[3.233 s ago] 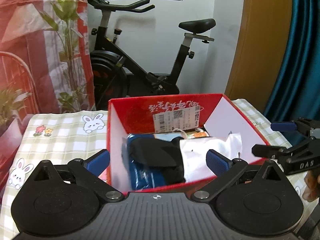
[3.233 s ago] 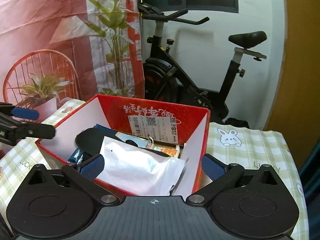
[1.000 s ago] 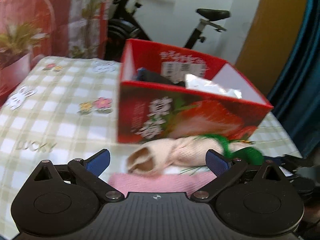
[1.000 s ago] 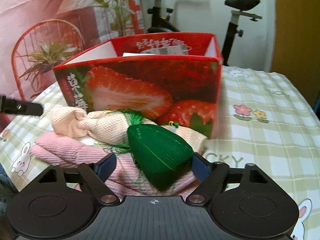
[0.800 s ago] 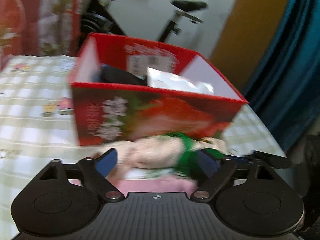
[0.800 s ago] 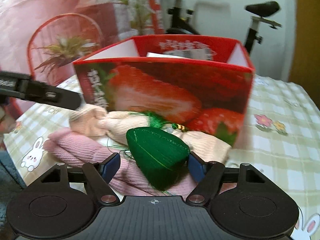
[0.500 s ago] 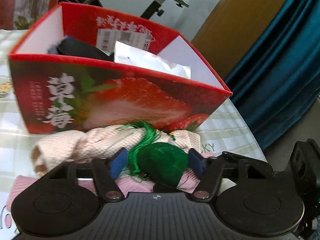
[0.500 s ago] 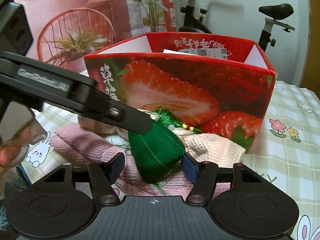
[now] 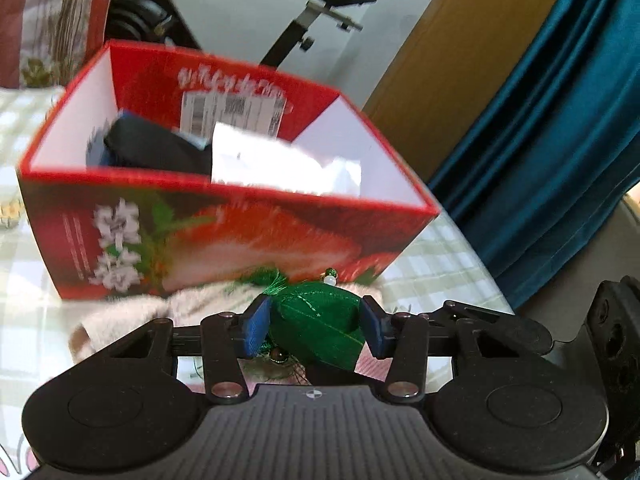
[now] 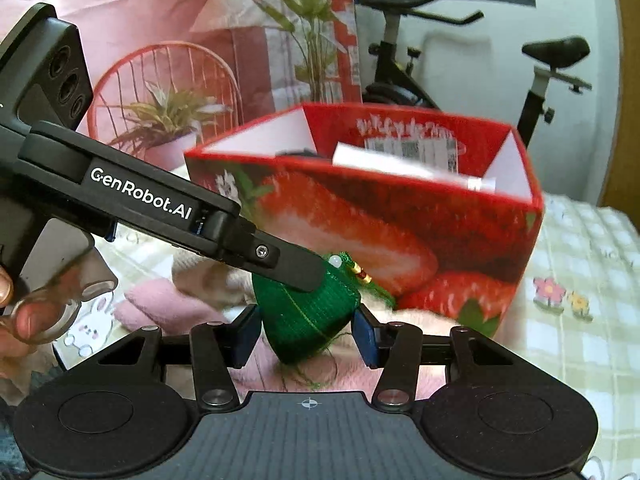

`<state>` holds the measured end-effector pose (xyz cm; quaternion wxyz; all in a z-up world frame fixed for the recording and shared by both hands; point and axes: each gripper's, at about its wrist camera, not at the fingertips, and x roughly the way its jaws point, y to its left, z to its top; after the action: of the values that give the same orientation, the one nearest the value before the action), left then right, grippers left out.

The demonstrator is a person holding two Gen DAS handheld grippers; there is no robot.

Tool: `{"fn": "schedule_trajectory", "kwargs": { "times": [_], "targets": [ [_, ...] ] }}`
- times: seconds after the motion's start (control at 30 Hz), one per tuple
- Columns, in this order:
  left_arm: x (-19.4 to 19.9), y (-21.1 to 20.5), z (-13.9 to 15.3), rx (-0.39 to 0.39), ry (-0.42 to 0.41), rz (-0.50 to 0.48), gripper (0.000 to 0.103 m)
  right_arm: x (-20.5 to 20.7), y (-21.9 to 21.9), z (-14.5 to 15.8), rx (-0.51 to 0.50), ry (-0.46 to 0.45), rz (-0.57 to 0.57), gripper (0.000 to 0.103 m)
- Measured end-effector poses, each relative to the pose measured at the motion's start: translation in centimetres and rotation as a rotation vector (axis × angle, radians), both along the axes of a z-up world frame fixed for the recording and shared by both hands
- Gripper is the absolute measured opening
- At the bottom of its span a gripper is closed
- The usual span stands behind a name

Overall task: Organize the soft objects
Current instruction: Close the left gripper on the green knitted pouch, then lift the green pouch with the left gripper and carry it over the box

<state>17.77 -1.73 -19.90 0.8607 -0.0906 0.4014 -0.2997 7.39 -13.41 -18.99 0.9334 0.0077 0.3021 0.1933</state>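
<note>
A green fabric pouch (image 9: 316, 328) with a tassel and beads lies on beige (image 9: 132, 316) and pink knitted cloths (image 10: 168, 304) in front of the red strawberry box (image 9: 240, 232). My left gripper (image 9: 314, 330) has the pouch between its blue pads; its jaws are closing and both pads touch it. My right gripper (image 10: 305, 336) holds the same pouch (image 10: 304, 320) from the other side, pads against it. In the right wrist view the left gripper's fingers (image 10: 280, 264) lie across the top of the pouch.
The box (image 10: 400, 220) holds a dark item (image 9: 152, 148) and a white bag (image 9: 280, 168). A checked tablecloth (image 10: 580, 280) covers the table. An exercise bike (image 10: 400, 60) stands behind, a blue curtain (image 9: 560, 120) at the right. A person's hand (image 10: 24, 312) grips the left handle.
The left gripper swung right from the beige cloth to the green pouch and its jaws drew in onto it. The right gripper's jaws narrowed onto the pouch too.
</note>
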Motion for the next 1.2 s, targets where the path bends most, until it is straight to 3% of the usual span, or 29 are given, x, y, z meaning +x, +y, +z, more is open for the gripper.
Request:
{"fn": "schedule_trajectory", "kwargs": {
  "times": [0.63, 1.2],
  "targets": [
    [-0.9, 1.5, 10.2, -0.103, -0.225, 0.044, 0.050, 1.3, 0.5, 10.6, -0.045, -0.216, 0.043, 0.047],
    [5.4, 0.6, 13.8, -0.149, -0.313, 0.025, 0.050, 7.4, -0.5, 15.2, -0.112, -0.368, 0.041, 0.047]
  ]
}}
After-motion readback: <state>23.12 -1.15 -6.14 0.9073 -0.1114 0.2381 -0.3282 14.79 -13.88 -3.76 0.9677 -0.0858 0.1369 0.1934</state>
